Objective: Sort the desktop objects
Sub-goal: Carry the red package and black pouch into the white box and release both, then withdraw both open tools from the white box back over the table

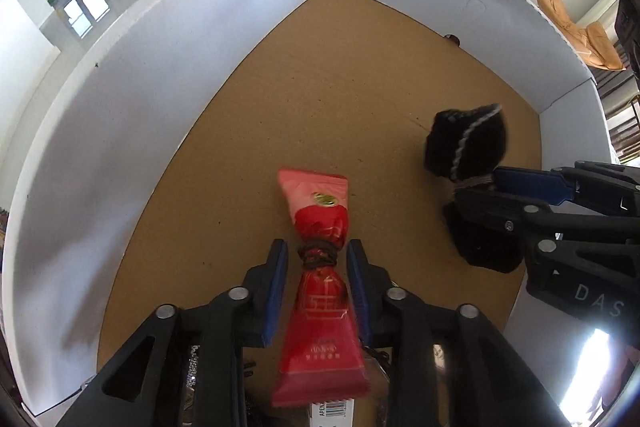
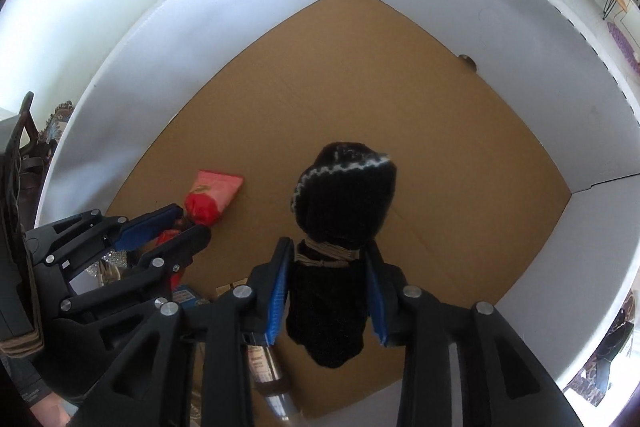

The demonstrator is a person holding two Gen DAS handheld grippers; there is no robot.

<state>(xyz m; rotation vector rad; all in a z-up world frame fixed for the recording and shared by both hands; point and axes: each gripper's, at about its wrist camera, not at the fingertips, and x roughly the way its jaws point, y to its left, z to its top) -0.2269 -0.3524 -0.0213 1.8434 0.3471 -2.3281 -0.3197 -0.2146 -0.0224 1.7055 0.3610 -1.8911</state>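
Left gripper [image 1: 316, 259] jaws stand apart around the tied waist of the red packet [image 1: 320, 283], bottom centre, pads clear of it. Right gripper [image 2: 326, 259] likewise loose around the black knit bundle [image 2: 340, 227], centre frame. Both look light and soft, the packet's foil slippery; take each at its tied waist.

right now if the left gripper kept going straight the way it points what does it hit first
Most likely the red packet lying between the open fingers of the left gripper, then the brown cardboard floor of the white-walled box under it. How near the floor is cannot be told.
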